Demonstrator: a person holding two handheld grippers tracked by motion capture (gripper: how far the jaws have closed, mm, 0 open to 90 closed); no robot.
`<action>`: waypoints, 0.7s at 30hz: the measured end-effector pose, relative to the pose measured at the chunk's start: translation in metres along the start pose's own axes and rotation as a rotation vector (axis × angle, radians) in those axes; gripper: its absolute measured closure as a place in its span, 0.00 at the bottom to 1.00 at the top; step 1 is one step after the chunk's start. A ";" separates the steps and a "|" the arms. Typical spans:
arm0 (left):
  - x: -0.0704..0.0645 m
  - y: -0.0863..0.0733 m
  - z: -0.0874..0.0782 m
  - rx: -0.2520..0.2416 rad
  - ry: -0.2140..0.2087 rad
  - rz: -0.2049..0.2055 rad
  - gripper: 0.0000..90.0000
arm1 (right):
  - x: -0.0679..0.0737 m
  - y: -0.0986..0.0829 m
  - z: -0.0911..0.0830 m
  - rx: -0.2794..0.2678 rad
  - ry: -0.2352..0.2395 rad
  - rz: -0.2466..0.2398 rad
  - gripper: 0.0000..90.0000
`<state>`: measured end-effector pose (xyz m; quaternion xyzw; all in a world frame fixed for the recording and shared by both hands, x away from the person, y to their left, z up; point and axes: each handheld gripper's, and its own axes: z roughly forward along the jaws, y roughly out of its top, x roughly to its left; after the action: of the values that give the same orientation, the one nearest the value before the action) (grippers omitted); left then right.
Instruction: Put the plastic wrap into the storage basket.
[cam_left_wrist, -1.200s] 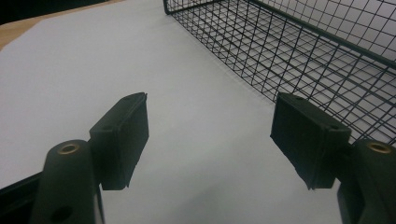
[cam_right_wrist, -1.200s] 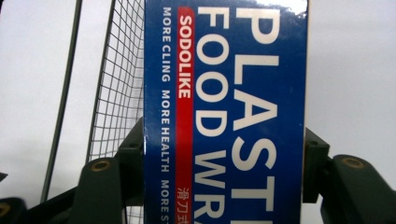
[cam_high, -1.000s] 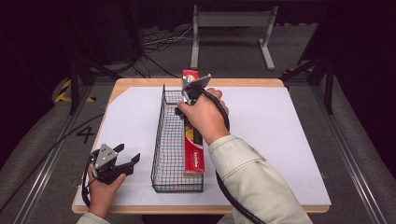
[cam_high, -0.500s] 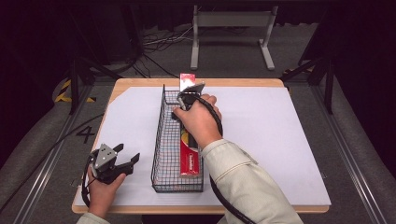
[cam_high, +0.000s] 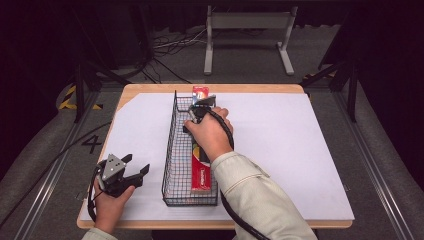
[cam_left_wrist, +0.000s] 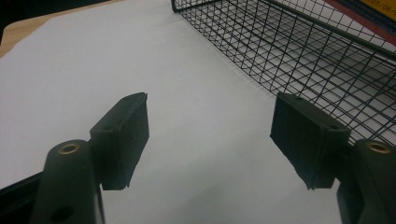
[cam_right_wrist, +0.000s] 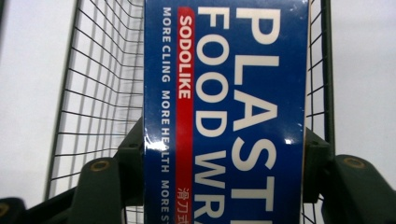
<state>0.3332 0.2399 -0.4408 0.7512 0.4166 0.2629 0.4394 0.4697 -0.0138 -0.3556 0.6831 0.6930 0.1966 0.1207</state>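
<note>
One long box of plastic food wrap (cam_high: 201, 162) is seen lying lengthwise in the single black wire basket (cam_high: 173, 150), along its right side, with the far end (cam_high: 200, 92) raised above the basket's far rim. In the right gripper view, the blue face of the box (cam_right_wrist: 224, 112) is pressed between the two black jaws, which are clamped on its sides. The right gripper (cam_high: 199, 111) is held over the far half of the basket, with the forearm stretched forward and slightly left across the table (cam_high: 280, 150). Whether the near end of the box rests on the basket floor cannot quite be made out. The left gripper (cam_high: 131, 171) is held low at the near left of the table, just beside the basket, its jaws spread apart over the white sheet (cam_left_wrist: 187, 93) with nothing between them. Two grippers are counted.
</note>
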 end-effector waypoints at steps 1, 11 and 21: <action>0.000 0.000 0.000 0.001 0.001 0.002 0.31 | 0.000 -0.001 0.002 0.004 -0.002 0.002 0.44; 0.000 0.000 0.001 0.011 -0.002 0.006 0.31 | 0.000 -0.004 0.017 0.068 -0.017 0.014 0.44; -0.001 0.000 0.001 0.016 0.006 0.018 0.31 | 0.003 -0.005 0.027 0.116 -0.053 0.008 0.43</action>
<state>0.3333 0.2383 -0.4415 0.7575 0.4132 0.2656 0.4300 0.4771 -0.0079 -0.3815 0.6966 0.6970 0.1387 0.0983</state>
